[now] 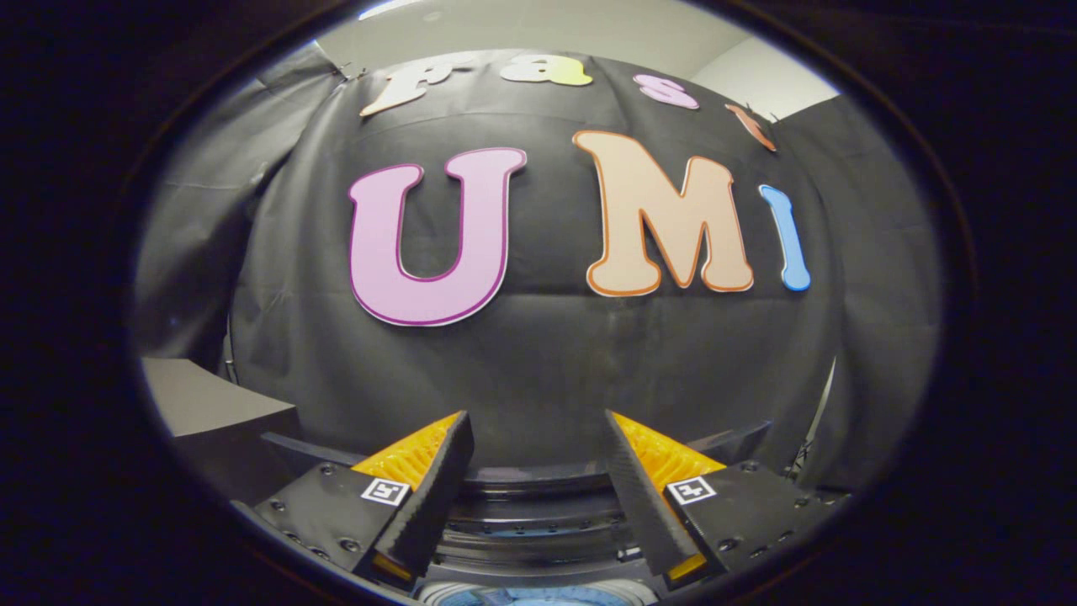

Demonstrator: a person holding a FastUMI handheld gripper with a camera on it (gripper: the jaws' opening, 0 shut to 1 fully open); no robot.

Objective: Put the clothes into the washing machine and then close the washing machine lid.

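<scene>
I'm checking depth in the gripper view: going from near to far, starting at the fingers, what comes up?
Open gripper holding nothing → round washing machine opening with blue inside below the fingers → dark ribbed raised lid between them → black cloth booth wall.

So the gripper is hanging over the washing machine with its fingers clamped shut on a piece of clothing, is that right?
Not quite. The gripper view shows the gripper above the washing machine, facing the booth's black cloth wall, but its fingers stand apart and open, with nothing held between them. Only the machine's dark rim and a bit of its tub opening show between and below them.
</scene>
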